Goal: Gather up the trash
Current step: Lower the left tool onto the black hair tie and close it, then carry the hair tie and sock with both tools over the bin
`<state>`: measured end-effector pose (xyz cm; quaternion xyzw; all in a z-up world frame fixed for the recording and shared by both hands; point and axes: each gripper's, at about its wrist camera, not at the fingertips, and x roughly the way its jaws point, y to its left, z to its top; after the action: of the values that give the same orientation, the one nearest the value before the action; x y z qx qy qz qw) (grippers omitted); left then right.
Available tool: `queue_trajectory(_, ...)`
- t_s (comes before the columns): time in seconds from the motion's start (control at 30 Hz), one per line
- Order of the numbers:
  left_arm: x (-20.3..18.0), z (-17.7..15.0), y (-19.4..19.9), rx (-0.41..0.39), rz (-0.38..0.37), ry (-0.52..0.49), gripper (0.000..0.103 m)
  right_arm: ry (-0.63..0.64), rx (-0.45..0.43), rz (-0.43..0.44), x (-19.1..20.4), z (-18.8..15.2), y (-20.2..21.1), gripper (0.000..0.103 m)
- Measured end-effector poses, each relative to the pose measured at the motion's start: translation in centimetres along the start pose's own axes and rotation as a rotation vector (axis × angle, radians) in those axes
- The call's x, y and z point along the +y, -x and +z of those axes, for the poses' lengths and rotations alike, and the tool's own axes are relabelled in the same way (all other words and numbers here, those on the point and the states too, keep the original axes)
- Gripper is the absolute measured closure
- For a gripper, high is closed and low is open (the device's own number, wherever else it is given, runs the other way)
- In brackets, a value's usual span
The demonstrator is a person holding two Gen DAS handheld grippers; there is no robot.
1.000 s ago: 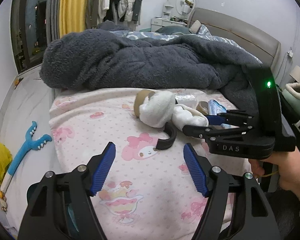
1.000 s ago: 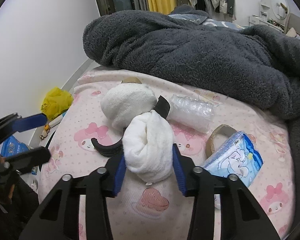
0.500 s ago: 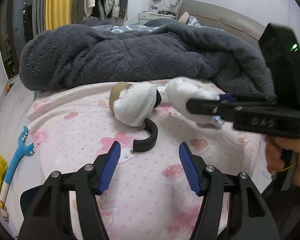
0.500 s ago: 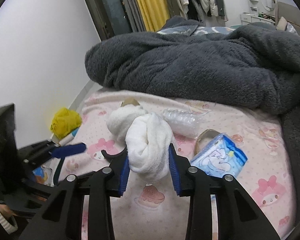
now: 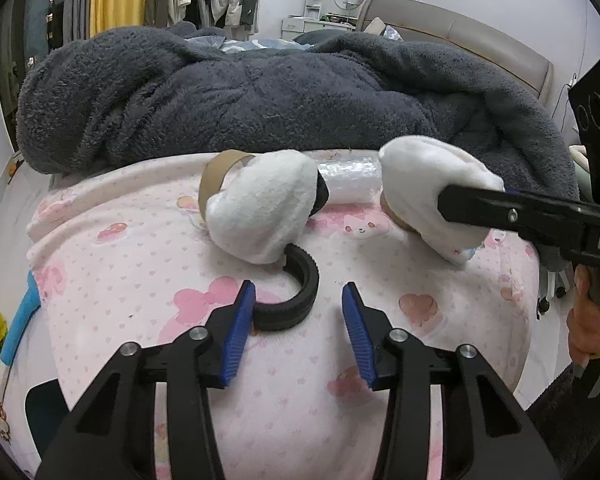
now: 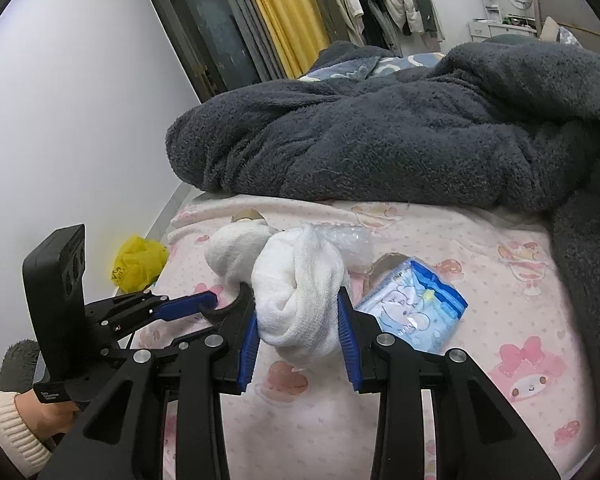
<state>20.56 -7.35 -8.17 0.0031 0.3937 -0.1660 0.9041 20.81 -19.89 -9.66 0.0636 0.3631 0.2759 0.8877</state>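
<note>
My right gripper (image 6: 298, 330) is shut on a white rolled sock (image 6: 300, 292) and holds it above the pink bed sheet (image 6: 480, 360); the sock also shows in the left wrist view (image 5: 432, 184). My left gripper (image 5: 298, 320) is open, its jaws around a black curved plastic piece (image 5: 296, 296) lying on the sheet. A second white sock (image 5: 264, 204) lies just behind that piece. A brown tape ring (image 5: 216, 172), a clear plastic wrap (image 5: 352, 178) and a blue tissue pack (image 6: 412, 312) lie on the sheet.
A big dark grey fleece blanket (image 5: 280, 92) covers the bed behind the items. A yellow bag (image 6: 138, 262) lies on the floor by the wall, and a blue toy (image 5: 18, 328) hangs at the bed's left edge.
My right gripper has lifted the sock off the sheet and drawn back. My left gripper has moved forward so its open jaws now flank the black curved piece.
</note>
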Motion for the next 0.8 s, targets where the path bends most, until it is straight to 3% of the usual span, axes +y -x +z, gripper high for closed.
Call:
queue_trajectory(0.27, 0.3, 0.9, -1.5, -0.005, -0.015, 0.030, 0.060, 0.000, -0.002, 0.017, -0.5, -0.3, 0.2, 0.067)
queue_trajectory(0.43, 0.2, 1.3, -2.2, 0.007, -0.016, 0.040, 0.071, -0.006, 0.000, 0.016, -1.0, -0.5, 0.3, 0.067)
queue_trajectory(0.8, -0.3, 0.9, -1.2, 0.015, -0.044, 0.029, 0.076, -0.005, 0.003, -0.006, -0.2, -0.4, 0.2, 0.067)
